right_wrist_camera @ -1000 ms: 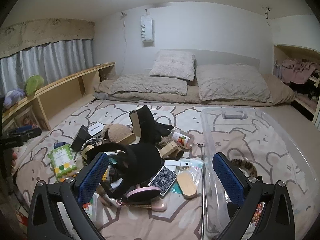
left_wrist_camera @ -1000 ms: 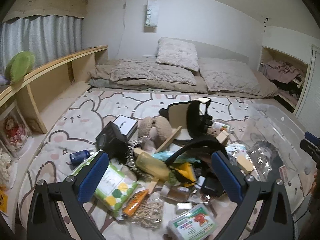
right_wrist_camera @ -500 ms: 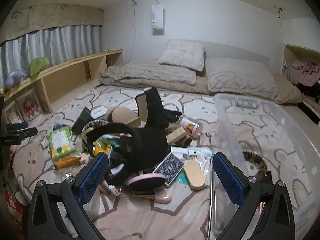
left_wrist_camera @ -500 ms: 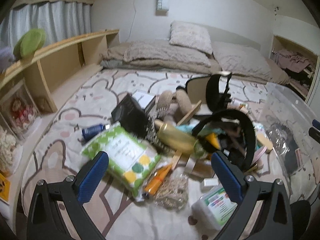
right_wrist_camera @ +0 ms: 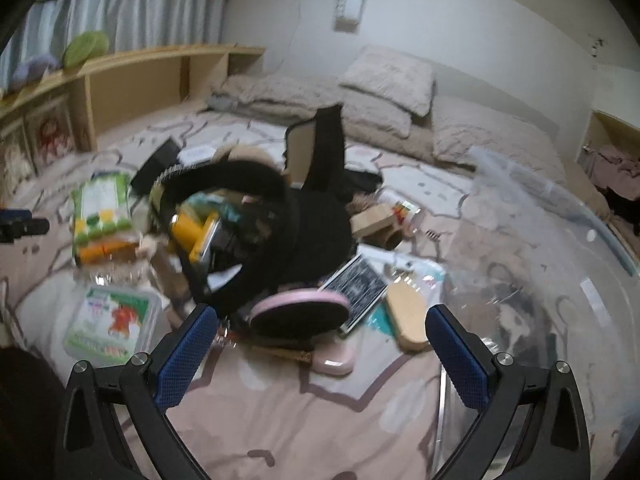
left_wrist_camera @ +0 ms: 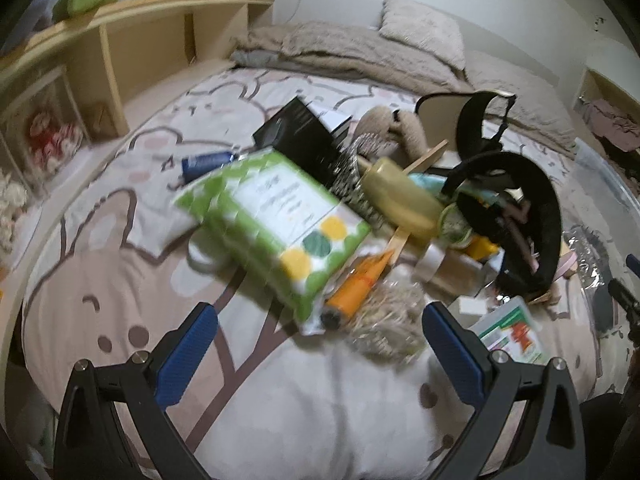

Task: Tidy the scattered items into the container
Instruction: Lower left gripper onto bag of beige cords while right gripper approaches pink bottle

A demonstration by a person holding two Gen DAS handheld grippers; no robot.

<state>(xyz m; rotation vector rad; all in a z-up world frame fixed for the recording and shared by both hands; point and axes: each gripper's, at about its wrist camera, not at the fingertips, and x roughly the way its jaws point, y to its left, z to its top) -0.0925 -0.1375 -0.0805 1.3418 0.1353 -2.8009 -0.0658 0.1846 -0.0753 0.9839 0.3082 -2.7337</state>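
The left gripper (left_wrist_camera: 320, 344) has its blue-padded fingers (left_wrist_camera: 188, 354) spread wide with nothing between them, held above the patterned bedspread (left_wrist_camera: 120, 248). Just beyond the fingertips, and centred between them, lies the green wipes pack (left_wrist_camera: 272, 220), the nearest piece of the clutter. Touching the pack's right edge is an orange tube (left_wrist_camera: 360, 284), and next to that a clear bag of pale strands (left_wrist_camera: 392, 320). Right of the pack's near corner, close to the right finger, sits a green-and-white labelled box (left_wrist_camera: 512, 332). Behind the pack lie an olive bottle (left_wrist_camera: 396, 196), a black box (left_wrist_camera: 296, 140) and a dark blue tube (left_wrist_camera: 208, 159); to the pack's right a black headband (left_wrist_camera: 536, 216) arches over smaller items.

The right gripper (right_wrist_camera: 322, 348) is likewise released, fingers (right_wrist_camera: 456, 354) apart and empty. Straight ahead of them, nearest, is a round pink-rimmed compact (right_wrist_camera: 300, 312), with a dark patterned card box (right_wrist_camera: 356, 284) and a wooden brush (right_wrist_camera: 408, 320) to the compact's right, inside the line of the right finger. Left of the compact is the labelled box (right_wrist_camera: 112, 322); farther left, the wipes pack (right_wrist_camera: 102, 208). The clear plastic container (right_wrist_camera: 560, 240) stands to the right of the compact, beyond the right finger, with blurred dark items inside. Farthest back, beige pillows (right_wrist_camera: 392, 76) lie against the wall.
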